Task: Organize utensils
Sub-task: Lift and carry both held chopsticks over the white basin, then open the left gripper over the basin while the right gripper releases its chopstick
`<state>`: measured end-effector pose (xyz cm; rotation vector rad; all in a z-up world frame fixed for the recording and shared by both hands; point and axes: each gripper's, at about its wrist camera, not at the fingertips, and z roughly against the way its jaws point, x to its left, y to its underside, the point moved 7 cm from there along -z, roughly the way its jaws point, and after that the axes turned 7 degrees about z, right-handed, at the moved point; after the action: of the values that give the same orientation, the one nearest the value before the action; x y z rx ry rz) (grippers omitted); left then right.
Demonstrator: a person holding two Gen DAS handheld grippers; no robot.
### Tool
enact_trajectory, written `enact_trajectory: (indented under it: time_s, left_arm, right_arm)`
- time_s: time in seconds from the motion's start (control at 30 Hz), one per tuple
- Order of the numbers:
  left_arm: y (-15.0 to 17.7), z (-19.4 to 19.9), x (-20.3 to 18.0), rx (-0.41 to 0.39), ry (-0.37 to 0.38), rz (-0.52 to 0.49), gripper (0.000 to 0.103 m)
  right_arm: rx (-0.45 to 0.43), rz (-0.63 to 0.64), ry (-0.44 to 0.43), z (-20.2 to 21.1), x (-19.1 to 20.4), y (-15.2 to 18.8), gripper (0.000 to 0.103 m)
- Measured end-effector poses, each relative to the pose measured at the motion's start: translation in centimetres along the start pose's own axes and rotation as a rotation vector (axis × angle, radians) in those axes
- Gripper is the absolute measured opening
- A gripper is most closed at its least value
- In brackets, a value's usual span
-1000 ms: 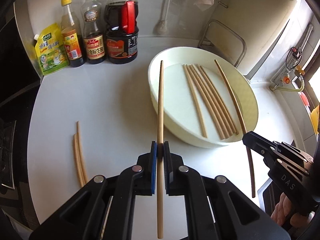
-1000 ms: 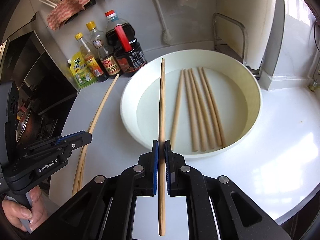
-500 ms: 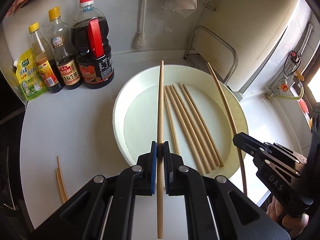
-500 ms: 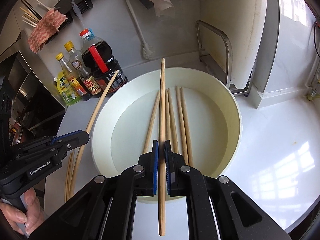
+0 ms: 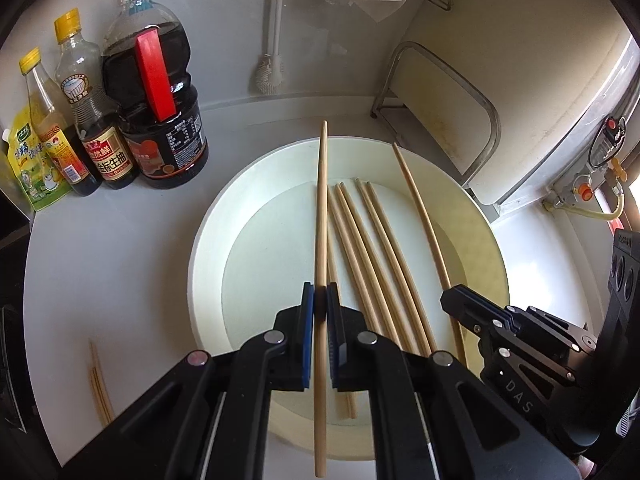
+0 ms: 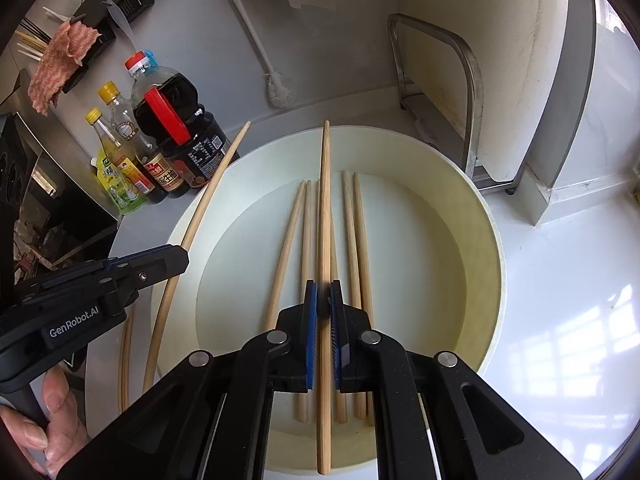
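Observation:
A round white basin on the counter holds several wooden chopsticks lying side by side. My left gripper is shut on one chopstick, held above the basin's left half and pointing away. My right gripper is shut on another chopstick, held over the middle of the basin. In the left wrist view the right gripper and its chopstick show over the basin's right side. The right wrist view shows the left gripper with its chopstick at the basin's left rim.
Sauce bottles and a yellow pouch stand at the back left. Two loose chopsticks lie on the counter left of the basin. A metal rack with a cutting board stands behind the basin. A brush leans on the wall.
Both grippers have carried their chopsticks to the right, from the counter and rim to above the basin. The basin now sits centred under them; the loose chopsticks slid to the far left.

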<state>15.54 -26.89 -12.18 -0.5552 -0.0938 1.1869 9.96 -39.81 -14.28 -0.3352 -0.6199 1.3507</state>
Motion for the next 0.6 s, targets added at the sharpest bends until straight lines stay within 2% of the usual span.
enact_trajectory:
  time_s: [0.3,0.4,0.47,0.53,0.6]
  left_arm:
    - [-0.9,-1.8,-0.6,0.040,-0.011,0.006,0.008]
    - [-0.7,-1.7,-0.2,0.041,-0.018,0.024,0.022]
    - [-0.7,-1.3,0.0,0.027,-0.026,0.025,0.034]
    - [-0.7,-0.7,0.2,0.011,-0.031,0.027,0.042]
    - [-0.6,-0.1,0.5,-0.001,-0.035,0.028,0.044]
  right_arm:
    - [0.037,-0.037,-0.003,-1.9,-1.1,-0.2,0.007]
    - [0.028,-0.038,0.023,-1.8,-1.4,-0.4,0.014]
    - [0.018,-0.037,0.027,-1.6,-1.5,-0.4,0.015]
    - [0.014,-0.037,0.030,-1.3,-1.5,-0.3,0.015]
    - [0.007,-0.038,0.029,-0.9,-1.4,-0.1,0.015]
